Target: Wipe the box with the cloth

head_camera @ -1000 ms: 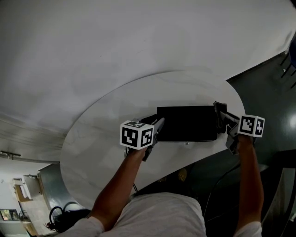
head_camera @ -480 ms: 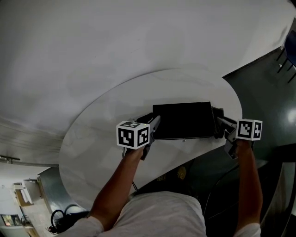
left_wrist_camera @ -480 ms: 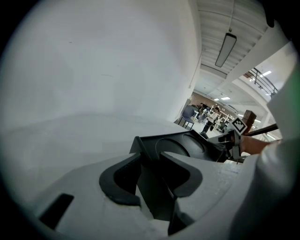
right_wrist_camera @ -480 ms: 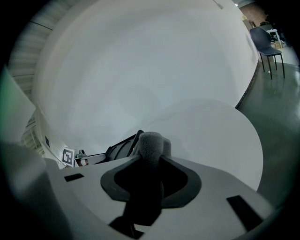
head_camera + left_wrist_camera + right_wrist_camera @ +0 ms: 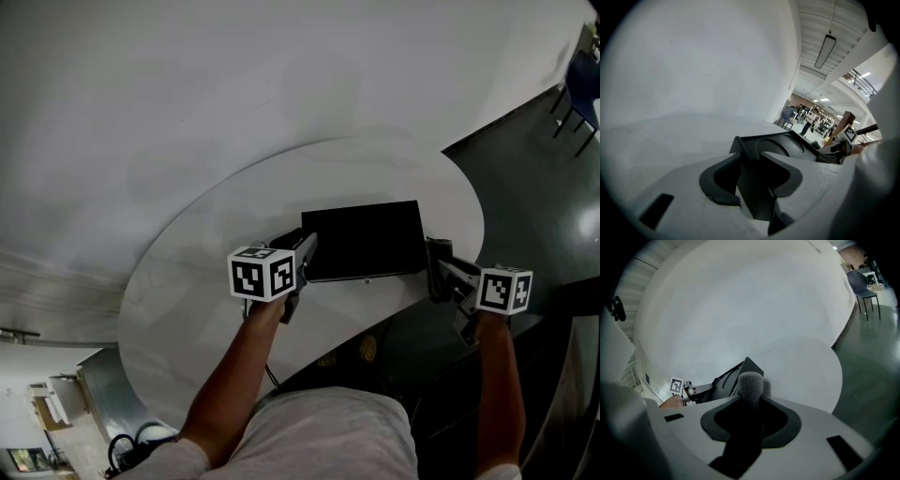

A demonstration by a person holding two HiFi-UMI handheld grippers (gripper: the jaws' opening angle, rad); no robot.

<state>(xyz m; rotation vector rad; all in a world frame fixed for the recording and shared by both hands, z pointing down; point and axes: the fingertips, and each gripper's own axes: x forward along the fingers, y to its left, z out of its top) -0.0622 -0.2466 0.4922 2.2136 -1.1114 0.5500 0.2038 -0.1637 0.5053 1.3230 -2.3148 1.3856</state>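
We see a black box (image 5: 361,239) lying flat on the round white desk (image 5: 216,272), near the desk's front edge. The box is shallow and open-topped, and the left gripper view shows round recesses moulded into it (image 5: 783,145).

The left gripper (image 5: 307,246) is at the box's left end. In its own view the jaws (image 5: 749,157) stand wide with the box's corner wall between them, and we read them as clamped on that wall.

The right gripper (image 5: 437,272) sits just off the box's right end, over the desk edge. Its jaws (image 5: 752,397) are closed on a grey fuzzy cloth (image 5: 751,380), with a tuft sticking out past the jaw tips. The cloth points at the box's near corner (image 5: 724,378). In the head view there is a narrow gap between gripper and box, and we cannot tell whether the cloth touches the box.

Both grippers point downwards at a slant. We see a dark floor (image 5: 534,169) to the right of the desk and a blue chair (image 5: 862,284) well off. A white curved wall (image 5: 281,84) stands behind the desk.
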